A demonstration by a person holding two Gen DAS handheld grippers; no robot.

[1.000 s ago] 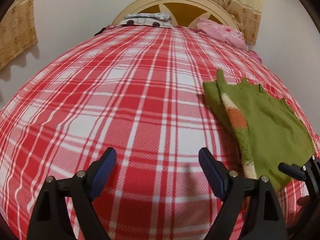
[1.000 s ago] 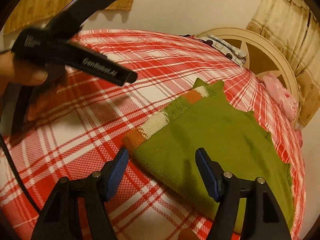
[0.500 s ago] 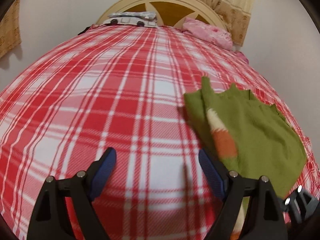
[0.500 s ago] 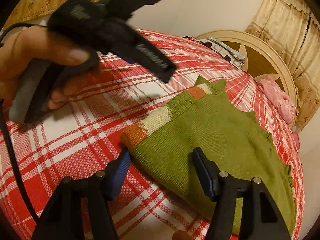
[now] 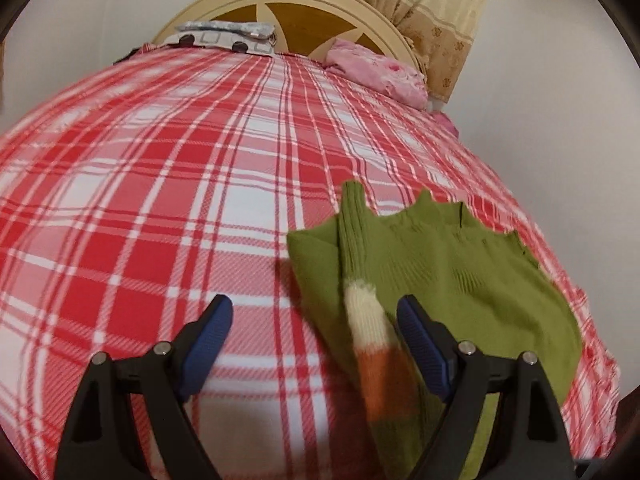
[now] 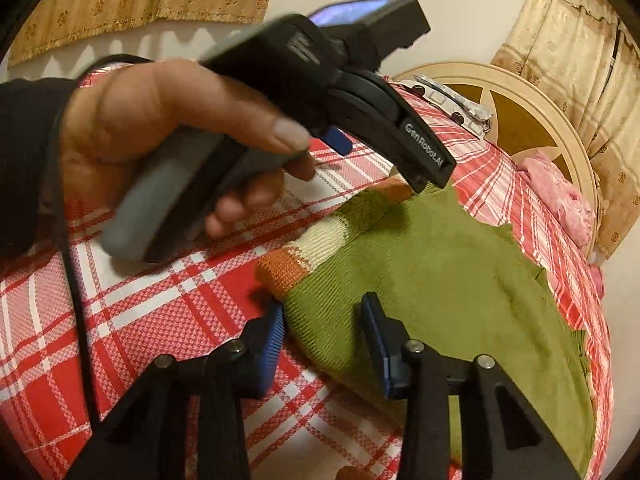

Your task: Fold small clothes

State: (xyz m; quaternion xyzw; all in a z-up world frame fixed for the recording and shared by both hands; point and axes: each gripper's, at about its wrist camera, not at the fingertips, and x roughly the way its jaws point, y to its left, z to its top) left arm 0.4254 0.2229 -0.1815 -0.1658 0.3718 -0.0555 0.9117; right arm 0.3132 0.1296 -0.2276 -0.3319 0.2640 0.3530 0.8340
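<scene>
My right gripper (image 6: 322, 326) is nearest to me, low over the near edge of the bed (image 6: 168, 320), and its jaws have just been closing; they are now narrow, with the near corner of the green sweater (image 6: 432, 280) between the blue pads (image 6: 272, 336). I cannot tell if the pads already press on the knit, because a little gap seems to remain on both sides. The sweater lies flat on the red and white checked bedsheet (image 5: 160, 200), near the right side of the bed, and its sleeve (image 5: 362, 308), with bands of orange and cream, is folded along its left border. My left gripper (image 5: 312, 332) hovers a little further in, over this sleeve, with its jaws wide and nothing gripped; the striped sleeve runs between the two fingers but does not touch them. In the right wrist view I see my left hand (image 6: 160, 148) around the grey handle of this gripper, with a dark sleeve at the wrist. Far away, at the head of the bed, there is a pink pillow (image 5: 376, 68), a patterned grey pillow (image 5: 224, 36) and the round cream headboard (image 5: 304, 4), and behind it a beige curtain (image 5: 432, 8).
</scene>
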